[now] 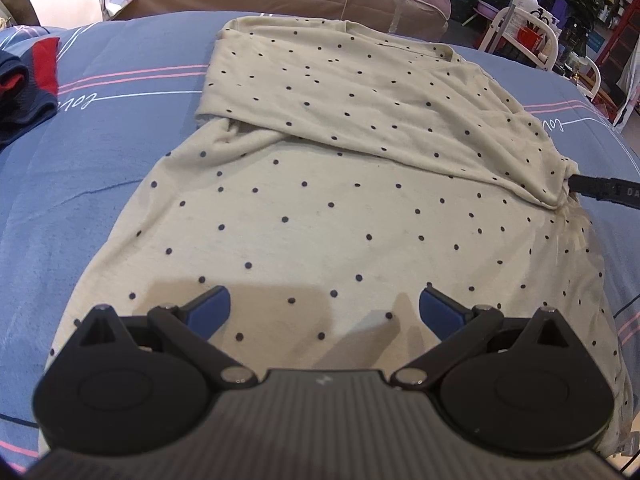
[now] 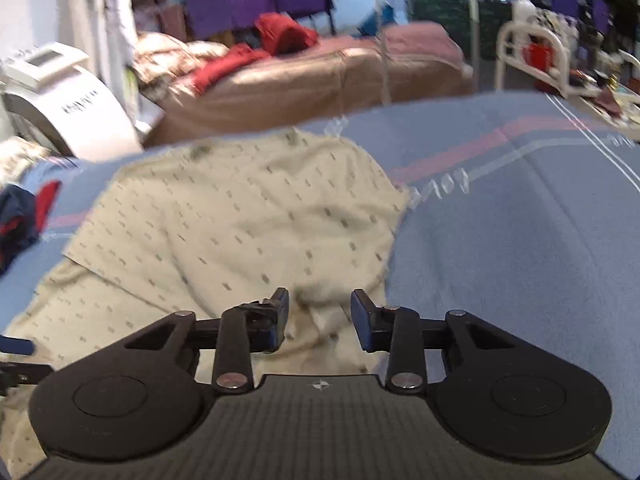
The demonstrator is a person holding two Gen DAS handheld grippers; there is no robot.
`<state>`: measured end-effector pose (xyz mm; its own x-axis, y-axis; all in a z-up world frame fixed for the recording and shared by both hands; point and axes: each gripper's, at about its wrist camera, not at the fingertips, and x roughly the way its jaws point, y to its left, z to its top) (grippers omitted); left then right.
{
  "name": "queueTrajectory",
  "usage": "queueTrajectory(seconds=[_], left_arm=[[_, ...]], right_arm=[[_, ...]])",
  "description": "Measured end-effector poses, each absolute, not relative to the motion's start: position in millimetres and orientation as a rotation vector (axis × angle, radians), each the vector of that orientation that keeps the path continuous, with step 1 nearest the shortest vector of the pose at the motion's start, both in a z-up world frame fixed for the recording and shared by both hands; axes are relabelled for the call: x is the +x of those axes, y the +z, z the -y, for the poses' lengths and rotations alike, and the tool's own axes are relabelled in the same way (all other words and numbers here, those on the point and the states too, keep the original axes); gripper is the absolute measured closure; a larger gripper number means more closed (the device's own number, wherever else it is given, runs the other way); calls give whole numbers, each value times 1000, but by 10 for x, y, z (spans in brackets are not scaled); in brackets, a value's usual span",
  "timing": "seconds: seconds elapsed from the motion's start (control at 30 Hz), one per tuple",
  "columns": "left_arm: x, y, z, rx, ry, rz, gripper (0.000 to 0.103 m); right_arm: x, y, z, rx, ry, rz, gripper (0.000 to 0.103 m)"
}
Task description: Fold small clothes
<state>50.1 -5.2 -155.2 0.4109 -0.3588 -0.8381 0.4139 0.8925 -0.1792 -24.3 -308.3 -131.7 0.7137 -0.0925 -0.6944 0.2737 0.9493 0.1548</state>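
Observation:
A cream shirt with dark dots [image 1: 320, 200] lies on a blue bedcover [image 1: 100, 140]. Its far part is folded over toward the left, with a diagonal fold edge across the middle. My left gripper [image 1: 325, 312] is open, just above the shirt's near hem, holding nothing. In the right wrist view, which is motion-blurred, the same shirt [image 2: 240, 220] lies left of centre. My right gripper [image 2: 319, 316] is open over the shirt's bunched right edge, jaws either side of a cloth ridge without closing on it. Its finger [image 1: 600, 190] shows at the shirt's right edge in the left wrist view.
A navy and red garment [image 1: 28, 80] lies at the bedcover's left edge, also in the right wrist view [image 2: 24, 216]. Beyond the bed stand a brown couch [image 2: 320, 76] with red clothes, a white appliance [image 2: 68, 96] and a white rack [image 1: 532, 36].

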Motion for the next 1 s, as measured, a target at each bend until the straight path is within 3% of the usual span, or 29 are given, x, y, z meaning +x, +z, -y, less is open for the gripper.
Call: queueTrajectory(seconds=[0.27, 0.33, 0.4, 0.5, 0.83, 0.87, 0.9, 0.97, 1.0], left_arm=[[442, -1567, 10, 57, -490, -1052, 0], [443, -1566, -3, 54, -490, -1054, 0], [445, -1567, -11, 55, -490, -1056, 0], [439, -1566, -23, 55, -489, -1056, 0], [436, -1562, -74, 39, -483, -1057, 0], [431, -1560, -74, 38, -485, -1059, 0], [427, -1556, -76, 39, -487, -1060, 0], [411, -1546, -94, 42, -484, -1061, 0], [398, -1540, -119, 42, -479, -1060, 0]], right_arm=[[-232, -1507, 3158, 424, -226, -730, 51], [-194, -1522, 3155, 443, -216, -730, 59], [-191, -1536, 3161, 457, -224, -732, 87], [-293, -1519, 3191, 494, -251, -708, 90], [-641, -1490, 3246, 551, -299, -734, 90], [-634, -1527, 3245, 554, -311, -738, 86], [-632, -1560, 3253, 566, -324, -737, 73], [-665, -1573, 3256, 592, -342, -723, 72], [-680, -1548, 3241, 586, -357, -717, 64]])
